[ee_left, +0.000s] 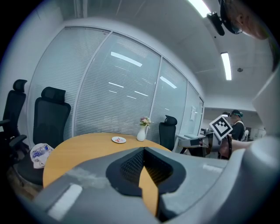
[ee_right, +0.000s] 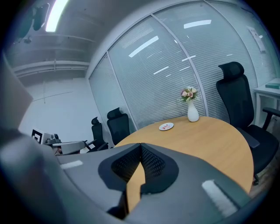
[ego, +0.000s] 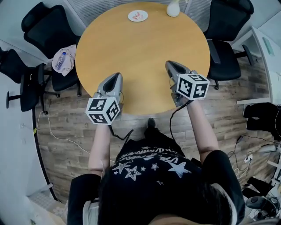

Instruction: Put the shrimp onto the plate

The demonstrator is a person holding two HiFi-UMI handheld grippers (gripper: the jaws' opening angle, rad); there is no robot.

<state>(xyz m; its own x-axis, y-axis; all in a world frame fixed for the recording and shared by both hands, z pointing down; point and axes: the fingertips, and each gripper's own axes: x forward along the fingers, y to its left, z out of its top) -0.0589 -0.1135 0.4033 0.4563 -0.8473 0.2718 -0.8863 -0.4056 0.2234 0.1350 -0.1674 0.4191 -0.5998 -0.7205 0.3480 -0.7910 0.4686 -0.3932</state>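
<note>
**Operator:** How far along am I?

**Spotter:** By the look of it, you're done or nearly so. The plate [ego: 131, 17] sits at the far edge of the counter [ego: 140, 57], and a small red-and-pink bit lies on it, which I take to be the shrimp [ego: 139, 15]. I see no other shrimp anywhere on the counter, so I'd judge that nothing is left to carry.

**Operator:** And my jaws?

**Spotter:** Your left gripper [ego: 116, 75] and right gripper [ego: 169, 64] are both over the near edge of the counter, well apart from the plate. Each pair of jaws is pressed together at the tips, with nothing between them.

**Operator:** What are the things like?

**Spotter:** The counter is round, with a smooth, matte, honey-coloured wood top. The plate is small, white, round and shallow, probably glazed. The shrimp is too small to make out its shape. Just right of the plate stands a white vase [ego: 173, 9], bulbous and glossy, with a few flowers in it. The inner faces of your jaws are dark with a fine grid texture, set in smooth grey shells.
</note>
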